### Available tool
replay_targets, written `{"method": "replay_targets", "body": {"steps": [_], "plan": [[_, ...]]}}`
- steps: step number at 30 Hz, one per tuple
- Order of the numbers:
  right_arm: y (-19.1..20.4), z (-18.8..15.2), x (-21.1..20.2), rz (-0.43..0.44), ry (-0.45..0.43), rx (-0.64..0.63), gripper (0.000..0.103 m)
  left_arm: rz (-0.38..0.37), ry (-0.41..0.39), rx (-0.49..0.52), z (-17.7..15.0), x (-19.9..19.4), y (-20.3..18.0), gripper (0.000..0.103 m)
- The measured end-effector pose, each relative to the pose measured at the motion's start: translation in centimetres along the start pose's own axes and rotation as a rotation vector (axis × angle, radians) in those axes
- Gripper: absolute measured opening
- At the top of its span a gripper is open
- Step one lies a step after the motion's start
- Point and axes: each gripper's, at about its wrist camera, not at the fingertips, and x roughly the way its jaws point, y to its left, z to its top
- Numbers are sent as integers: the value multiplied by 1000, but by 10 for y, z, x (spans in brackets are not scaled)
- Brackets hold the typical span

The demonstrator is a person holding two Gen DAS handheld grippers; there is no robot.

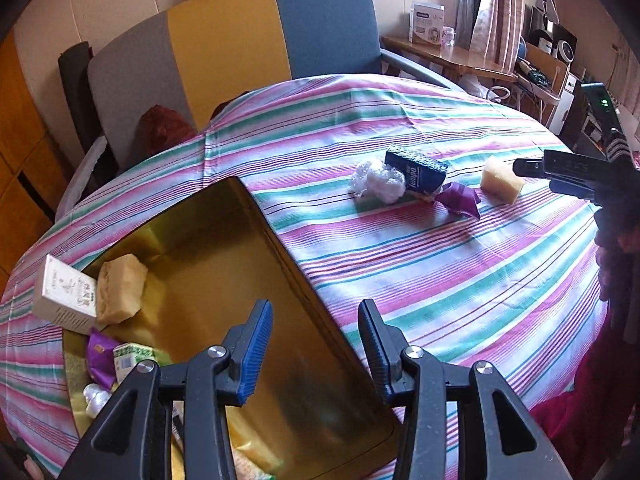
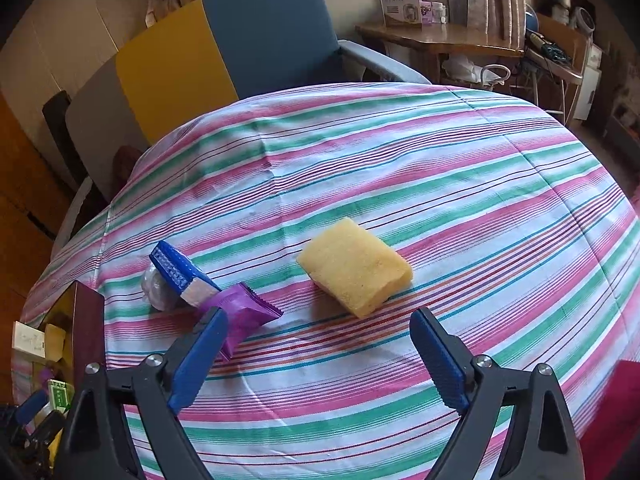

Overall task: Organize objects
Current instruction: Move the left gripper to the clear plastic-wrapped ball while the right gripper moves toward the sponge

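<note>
A yellow sponge (image 2: 354, 270) lies on the striped tablecloth (image 2: 440, 184) just ahead of my right gripper (image 2: 320, 316), whose jaws stand wide open with nothing between them. Left of it sit a purple packet (image 2: 244, 312), a blue tissue pack (image 2: 180, 274) and crumpled clear plastic (image 2: 154, 290). My left gripper (image 1: 316, 312) hovers open and empty over the right rim of a gold tin (image 1: 224, 248). The tin holds another sponge (image 1: 120, 288), a white box (image 1: 66, 294), a purple packet (image 1: 100, 354) and a green box (image 1: 130, 360). The right gripper (image 1: 534, 178) shows beside the sponge (image 1: 502, 178).
A blue, yellow and grey armchair (image 1: 240, 40) stands behind the round table. A wooden side table (image 2: 440, 38) with a white carton is at the back right. A red sleeve (image 1: 592, 400) hangs at the table's right edge.
</note>
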Motion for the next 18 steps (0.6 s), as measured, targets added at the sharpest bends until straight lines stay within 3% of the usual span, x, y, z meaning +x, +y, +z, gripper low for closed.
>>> {"method": "replay_targets", "body": {"steps": [12, 16, 18], "plan": [[-12, 2, -9, 59, -32, 79, 95, -134, 58, -91, 68, 56, -18, 45], [-12, 2, -9, 76, -27, 80, 95, -231, 130, -244, 88, 95, -15, 45], [-11, 1, -8, 82, -23, 79, 95, -245, 130, -306, 96, 110, -13, 45]]}}
